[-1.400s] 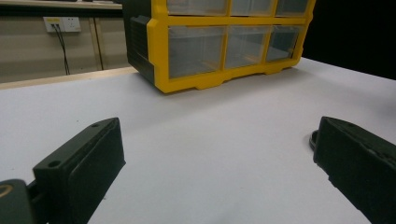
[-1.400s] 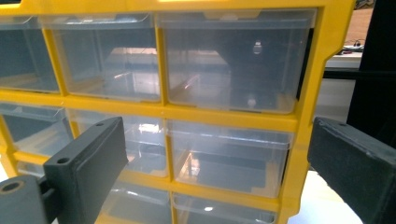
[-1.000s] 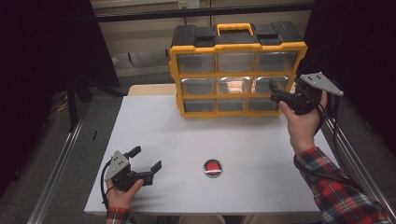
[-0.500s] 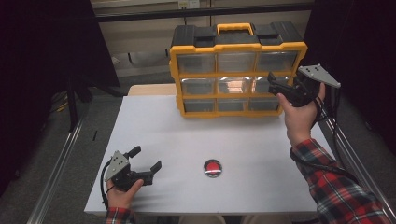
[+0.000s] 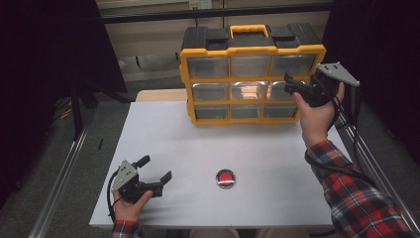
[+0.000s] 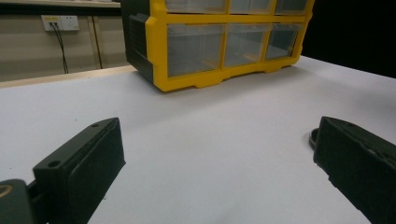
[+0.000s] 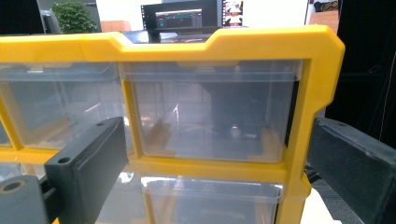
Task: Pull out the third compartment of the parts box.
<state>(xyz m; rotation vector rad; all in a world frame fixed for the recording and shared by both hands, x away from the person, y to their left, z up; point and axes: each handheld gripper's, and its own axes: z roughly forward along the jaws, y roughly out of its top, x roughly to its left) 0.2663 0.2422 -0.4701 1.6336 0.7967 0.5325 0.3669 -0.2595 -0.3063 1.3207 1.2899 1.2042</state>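
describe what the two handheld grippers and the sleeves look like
Both grippers are black, each with two blocky flat jaws. The left gripper and the right gripper each carry a grey three-cornered plate on top, and a black cable trails from each. Both sleeves are red plaid with dark and white checks.

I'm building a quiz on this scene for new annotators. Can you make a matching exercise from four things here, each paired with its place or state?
Things:
1. right gripper
2. left gripper
3. red round piece
4. drawer cabinet

Places or states:
A. lies flat on the white table, between the two hands
B. stands at the far edge, all drawers shut
C. open, raised at the cabinet's right-hand drawers
D. open, low near the front left corner

Pairs: 1-C, 2-D, 3-A, 4-B
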